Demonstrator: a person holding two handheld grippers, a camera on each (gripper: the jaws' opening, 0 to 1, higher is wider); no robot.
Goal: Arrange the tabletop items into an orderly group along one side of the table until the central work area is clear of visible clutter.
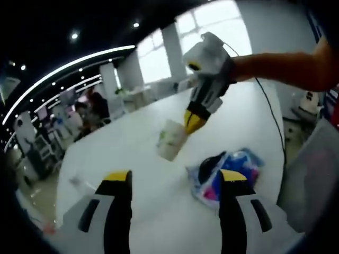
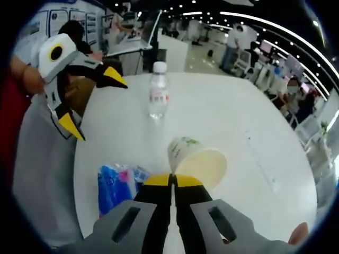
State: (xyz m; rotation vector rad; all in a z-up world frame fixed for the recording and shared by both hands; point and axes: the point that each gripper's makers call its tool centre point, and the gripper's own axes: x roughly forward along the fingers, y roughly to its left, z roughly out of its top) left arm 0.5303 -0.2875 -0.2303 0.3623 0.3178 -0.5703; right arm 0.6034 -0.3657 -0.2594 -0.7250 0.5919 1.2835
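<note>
- In the right gripper view, our right gripper [image 2: 171, 181] rises from the bottom centre with its yellow-tipped jaws pressed together on the rim of a paper cup [image 2: 197, 159], which tips on its side with the cream inside facing the lower right.
- In the left gripper view, that same right gripper [image 1: 193, 123] reaches in from the upper right, and the cup [image 1: 171, 139] hangs from its tips, lifted off the white table [image 1: 132, 159].
- Our left gripper [image 1: 175, 180] has its jaws spread wide apart at the bottom of the frame, grasping nothing.
- In the right gripper view it appears at the upper left [image 2: 95, 100], jaws parted.
- A crumpled blue and pink packet [image 2: 119, 185] lies at the lower left, just beside our clenched jaws.
- A clear water bottle [image 2: 158, 95] stands upright at the upper centre, apart from the cup.
</note>
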